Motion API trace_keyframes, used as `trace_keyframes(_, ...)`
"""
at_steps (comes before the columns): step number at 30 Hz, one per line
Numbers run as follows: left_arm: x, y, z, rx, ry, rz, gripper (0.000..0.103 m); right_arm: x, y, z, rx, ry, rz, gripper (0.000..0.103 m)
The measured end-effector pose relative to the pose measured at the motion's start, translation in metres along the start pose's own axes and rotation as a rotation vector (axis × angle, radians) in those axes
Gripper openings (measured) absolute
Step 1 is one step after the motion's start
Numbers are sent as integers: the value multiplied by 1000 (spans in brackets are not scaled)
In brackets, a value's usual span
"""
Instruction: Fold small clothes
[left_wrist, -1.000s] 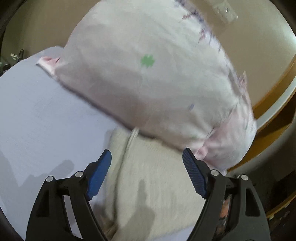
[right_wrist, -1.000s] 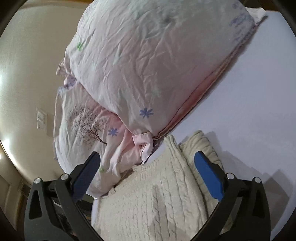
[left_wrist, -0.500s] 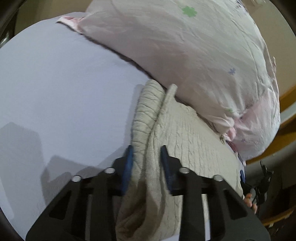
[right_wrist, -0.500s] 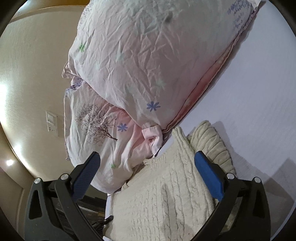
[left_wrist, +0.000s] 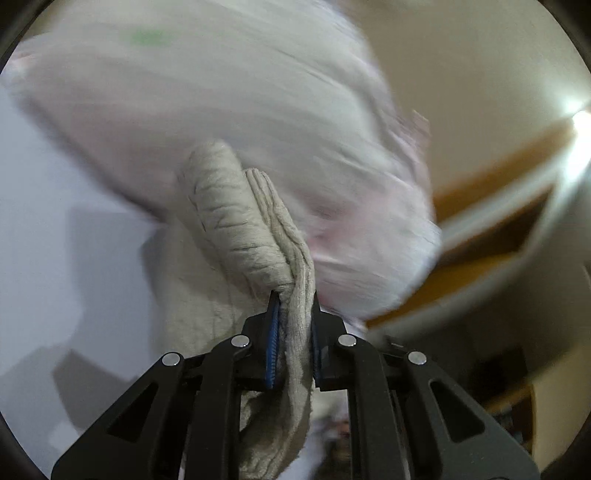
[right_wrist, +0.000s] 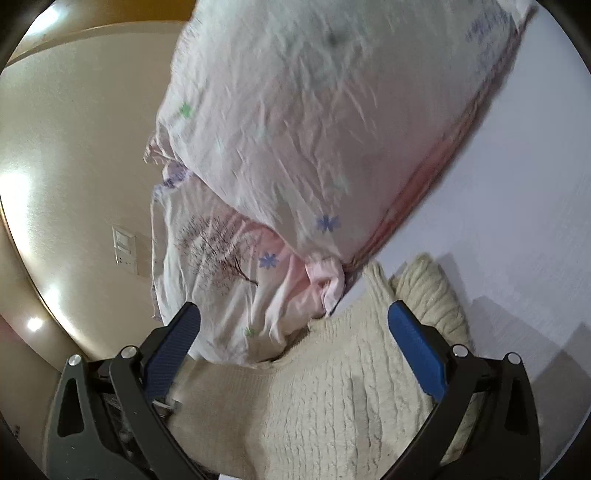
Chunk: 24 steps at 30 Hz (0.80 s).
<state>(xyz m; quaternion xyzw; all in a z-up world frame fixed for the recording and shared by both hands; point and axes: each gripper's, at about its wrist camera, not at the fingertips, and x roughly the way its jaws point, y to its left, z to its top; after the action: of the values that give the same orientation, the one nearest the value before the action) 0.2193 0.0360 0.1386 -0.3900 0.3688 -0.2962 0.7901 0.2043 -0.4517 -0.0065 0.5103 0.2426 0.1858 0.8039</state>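
Note:
A cream cable-knit sweater (right_wrist: 332, 398) lies on a pale lilac bed sheet (right_wrist: 517, 192), beside a pillow. My left gripper (left_wrist: 293, 317) is shut on a fold of the sweater (left_wrist: 236, 221) and holds it raised off the sheet; a ribbed part sticks up past the fingertips. My right gripper (right_wrist: 295, 332) is open and empty, hovering just over the sweater's body near its neckline, blue pads on either side of the knit.
A big pale pink pillow (right_wrist: 314, 129) with small flower prints leans over a second pillow (right_wrist: 207, 266) at the head of the bed. A beige wall with a light switch (right_wrist: 123, 251) stands behind. A wooden bed frame (left_wrist: 491, 229) runs along the right in the left wrist view.
My left gripper closed on the sweater's edge and has lifted it up from the sheet, swinging fast. My right gripper stayed open and shifted only slightly over the sweater.

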Motion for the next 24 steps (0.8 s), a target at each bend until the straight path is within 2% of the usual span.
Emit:
trace_keyframes(2,53,-38,-15,23,75,-99,14,-14,6,8,-51,-53,-28,101)
trace_keyframes(4,110,-59,-37,25,165,-147,14,-26,7,17,-97,-91,-71,101)
trace_keyframes(6,170,-66,-61,-35,307,-195,16,-36,4,26,-113,-119,-121,101)
trace_keyframes(7,203,-63,-75,-110,413,-239,18,-42,-1,30,-100,-125,-126,101)
trace_keyframes(8,221,-59,-85,-175,480,-290,19,-46,-8,35,-71,-120,-118,101)
trace_keyframes(9,227,-57,-89,-201,505,-324,19,-48,-13,38,-48,-112,-109,101)
trace_keyframes(10,225,-56,-91,-204,506,-395,19,-50,-20,42,-14,-92,-93,101)
trace_keyframes(11,212,-57,-86,-173,475,-425,19,-49,-25,46,17,-60,-85,101)
trace_keyframes(12,192,-55,-79,-134,415,-407,21,-47,-28,47,33,-32,-87,101)
trace_keyframes(13,175,-52,-72,-102,363,-379,35,-40,-31,48,50,31,-104,101)
trace_keyframes(14,152,-47,-64,-54,293,-298,56,-34,-31,47,49,67,-122,101)
trace_keyframes(15,135,-43,-58,-14,245,-211,61,-27,-30,44,34,114,-162,101)
trace_keyframes(16,116,-38,-54,56,184,-68,62,-16,-27,41,2,174,-239,101)
trace_keyframes(17,107,-34,-53,95,162,12,62,-9,-25,37,-20,208,-283,101)
trace_keyframes(20,101,-14,-56,142,184,213,67,12,-23,26,-59,301,-336,101)
trace_keyframes(23,113,0,-71,172,251,322,67,25,-20,16,-116,344,-379,98)
trace_keyframes(24,117,2,-75,178,271,337,67,25,-17,14,-140,338,-390,87)
